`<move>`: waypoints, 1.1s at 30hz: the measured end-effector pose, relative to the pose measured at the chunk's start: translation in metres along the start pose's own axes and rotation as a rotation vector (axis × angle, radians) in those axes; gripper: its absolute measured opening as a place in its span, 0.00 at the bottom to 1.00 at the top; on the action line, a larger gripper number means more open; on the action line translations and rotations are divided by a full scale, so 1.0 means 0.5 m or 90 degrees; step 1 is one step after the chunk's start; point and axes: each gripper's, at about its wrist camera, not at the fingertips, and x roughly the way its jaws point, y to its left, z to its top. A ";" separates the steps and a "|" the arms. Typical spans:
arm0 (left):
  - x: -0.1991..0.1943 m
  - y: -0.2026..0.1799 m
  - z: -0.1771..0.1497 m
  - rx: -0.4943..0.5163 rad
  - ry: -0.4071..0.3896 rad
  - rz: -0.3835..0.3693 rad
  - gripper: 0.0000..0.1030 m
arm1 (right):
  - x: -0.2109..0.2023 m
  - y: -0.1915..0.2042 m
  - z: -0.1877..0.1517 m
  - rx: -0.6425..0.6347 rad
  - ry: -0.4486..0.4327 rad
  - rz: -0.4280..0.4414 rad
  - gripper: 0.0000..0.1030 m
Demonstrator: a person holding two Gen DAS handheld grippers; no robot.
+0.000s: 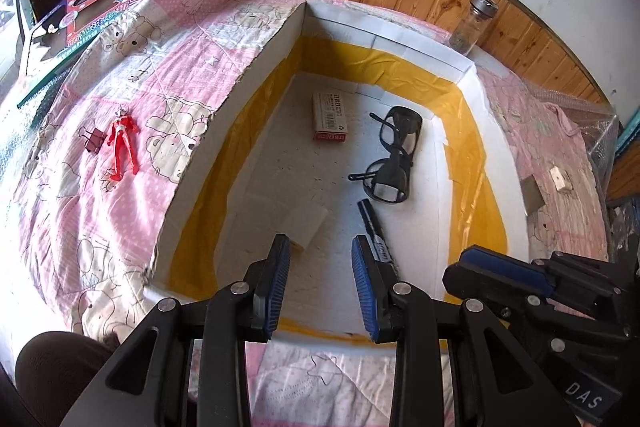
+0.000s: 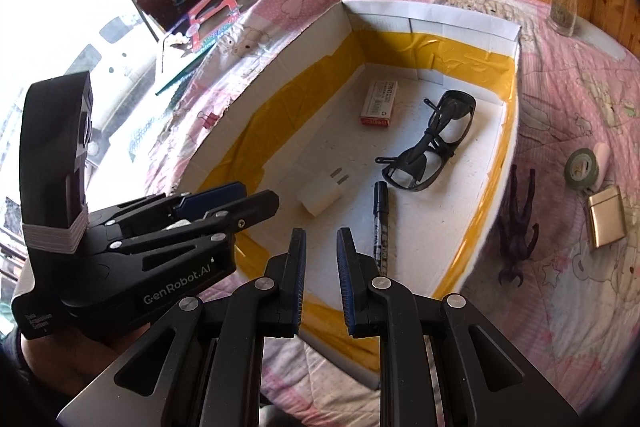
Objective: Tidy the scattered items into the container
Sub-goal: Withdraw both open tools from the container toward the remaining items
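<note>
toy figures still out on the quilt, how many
2: a red plastic toy figure left of the white foam box, a dark purple toy figure right of it. Others may be hidden.

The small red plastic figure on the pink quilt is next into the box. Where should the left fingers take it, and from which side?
Grip the small red plastic figure across its torso, coming down from above. It lies flat on the pink quilt with legs towards the camera, so the narrow waist fits between the fingers, closing across its width.
</note>
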 end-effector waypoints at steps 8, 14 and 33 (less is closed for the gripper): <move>-0.050 -0.058 -0.031 0.024 -0.013 -0.007 0.33 | -0.078 -0.013 -0.027 0.012 -0.045 0.022 0.18; -0.083 -0.113 -0.046 0.053 -0.021 -0.017 0.33 | -0.127 -0.039 -0.046 0.034 -0.073 0.039 0.18; -0.122 -0.293 -0.062 0.142 -0.036 -0.026 0.35 | -0.247 -0.160 -0.089 0.081 -0.138 0.036 0.23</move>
